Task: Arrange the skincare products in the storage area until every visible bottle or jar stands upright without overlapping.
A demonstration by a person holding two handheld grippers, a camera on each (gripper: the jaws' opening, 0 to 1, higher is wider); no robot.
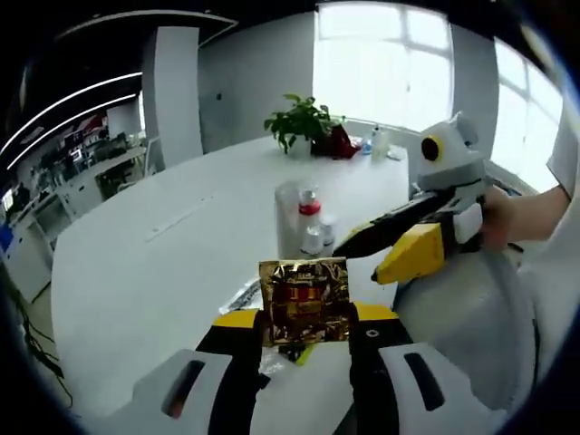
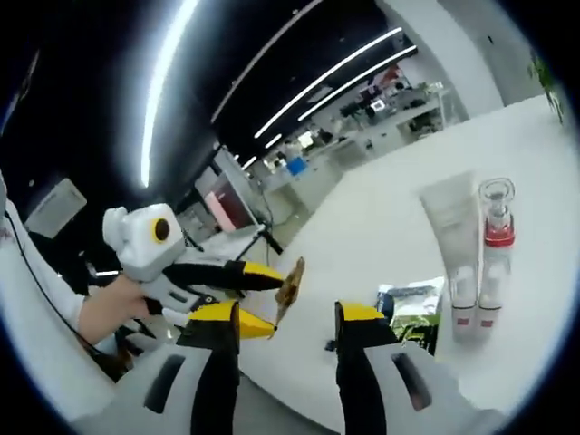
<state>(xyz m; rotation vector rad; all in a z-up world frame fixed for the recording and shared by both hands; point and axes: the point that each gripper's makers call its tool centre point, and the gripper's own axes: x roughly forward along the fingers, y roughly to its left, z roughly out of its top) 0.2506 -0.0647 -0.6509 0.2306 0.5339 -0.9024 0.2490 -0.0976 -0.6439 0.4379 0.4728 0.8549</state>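
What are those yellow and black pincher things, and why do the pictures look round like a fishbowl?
Those are two claws that a person holds, one in each hand. Each claw carries a small camera with a very wide lens, which makes its picture round. In the left gripper view, the left claw pinches a shiny gold foil packet. The right claw reaches in from the side, held by a hand. In the right gripper view, the right claw is open and holds nothing. On the big white table stand a frosted white tube and a clear bottle with a red band, with a green packet lying beside them.
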